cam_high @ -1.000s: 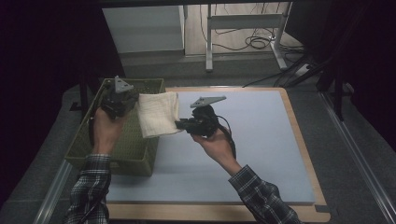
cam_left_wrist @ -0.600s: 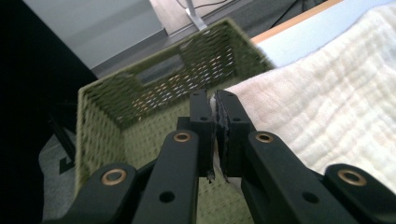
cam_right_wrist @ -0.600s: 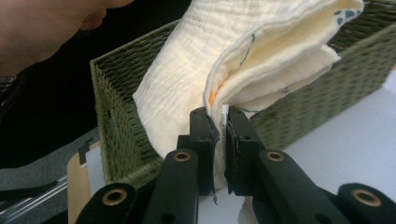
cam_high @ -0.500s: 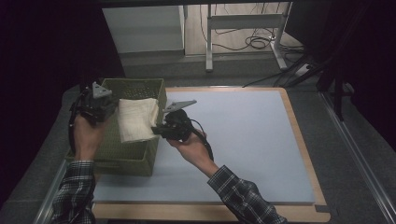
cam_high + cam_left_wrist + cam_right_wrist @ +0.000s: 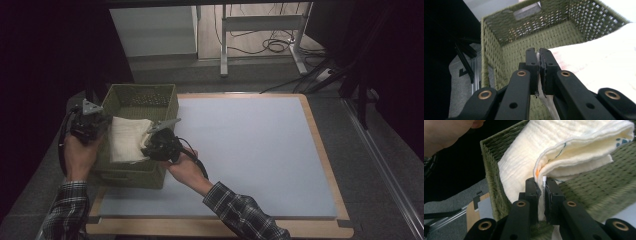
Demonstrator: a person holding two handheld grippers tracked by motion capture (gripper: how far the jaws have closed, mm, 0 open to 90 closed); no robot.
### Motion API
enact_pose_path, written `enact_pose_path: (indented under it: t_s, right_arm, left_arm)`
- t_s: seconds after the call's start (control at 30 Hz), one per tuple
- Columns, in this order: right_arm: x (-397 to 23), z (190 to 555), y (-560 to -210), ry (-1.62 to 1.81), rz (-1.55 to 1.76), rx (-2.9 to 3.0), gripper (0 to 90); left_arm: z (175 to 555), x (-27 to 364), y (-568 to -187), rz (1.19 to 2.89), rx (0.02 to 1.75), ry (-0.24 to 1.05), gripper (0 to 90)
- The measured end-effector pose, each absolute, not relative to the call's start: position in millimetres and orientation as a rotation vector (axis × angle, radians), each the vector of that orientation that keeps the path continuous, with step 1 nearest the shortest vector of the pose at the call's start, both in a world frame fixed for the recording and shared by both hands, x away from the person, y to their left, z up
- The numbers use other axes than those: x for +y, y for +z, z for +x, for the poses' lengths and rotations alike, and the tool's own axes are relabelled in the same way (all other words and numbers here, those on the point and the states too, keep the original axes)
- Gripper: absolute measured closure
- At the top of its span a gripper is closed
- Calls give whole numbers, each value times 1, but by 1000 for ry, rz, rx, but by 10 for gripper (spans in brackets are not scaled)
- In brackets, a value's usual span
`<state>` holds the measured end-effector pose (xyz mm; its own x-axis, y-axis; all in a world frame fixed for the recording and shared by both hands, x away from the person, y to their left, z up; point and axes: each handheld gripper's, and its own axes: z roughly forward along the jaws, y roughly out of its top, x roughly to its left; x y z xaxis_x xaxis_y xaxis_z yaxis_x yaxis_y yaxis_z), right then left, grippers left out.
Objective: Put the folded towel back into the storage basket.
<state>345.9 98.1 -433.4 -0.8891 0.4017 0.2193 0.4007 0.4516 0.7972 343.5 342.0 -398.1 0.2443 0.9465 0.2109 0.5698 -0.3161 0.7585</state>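
Two claws, each clenched on the same folded cloth (image 5: 127,140), one at either side of it. Left claw (image 5: 102,126): jaws pinched together on the cloth's left edge; in the left gripper view a thin strip of fabric (image 5: 539,75) sits between the pads and the rest of the cloth spreads away to the right of the jaws. Right claw (image 5: 149,142): jaws closed on the cloth's right edge; in the right gripper view the folded layers (image 5: 574,152) rise from between the pads and spread up and away over the basket wall.

The cloth hangs stretched between the two claws, above the near half of the basket (image 5: 140,97). Whether its underside touches the basket rim cannot be told from the high view.

Cloth appearance: cream to off-white, crinkled gauze-like weave, folded into several layers. Small teal marks and one orange spot show along the folded edges in the right gripper view. Roughly rectangular as seen from above.

Basket: olive-green, woven, open-topped, rectangular, with a cut-out handle slot in the far wall (image 5: 527,11). It sits at the left edge of the surface (image 5: 250,150), overhanging the pale blue mat toward the left.

Count: cloth, one; basket, one; claws, two; hands, two, with plaid sleeves coming in from the near edge.
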Motion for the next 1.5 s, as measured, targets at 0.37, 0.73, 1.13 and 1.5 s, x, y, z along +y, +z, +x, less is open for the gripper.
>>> enact_pose_path:
  t_s: [0.37, 0.73, 1.13, 1.5]
  right_arm:
    - [128, 338, -448, 1392, 731, 2730, 817]
    - [118, 335, -455, 1324, 787, 2736, 808]
    - [117, 327, -455, 1298, 801, 2726, 794]
    - [111, 333, -441, 1340, 767, 2697, 602]
  left_arm:
    - [340, 357, -416, 1987, 1418, 871, 861]
    - [347, 343, -435, 2046, 1392, 813, 860]
    - [351, 322, -444, 2168, 1360, 792, 856]
    - [352, 322, -442, 2164, 1367, 773, 631]
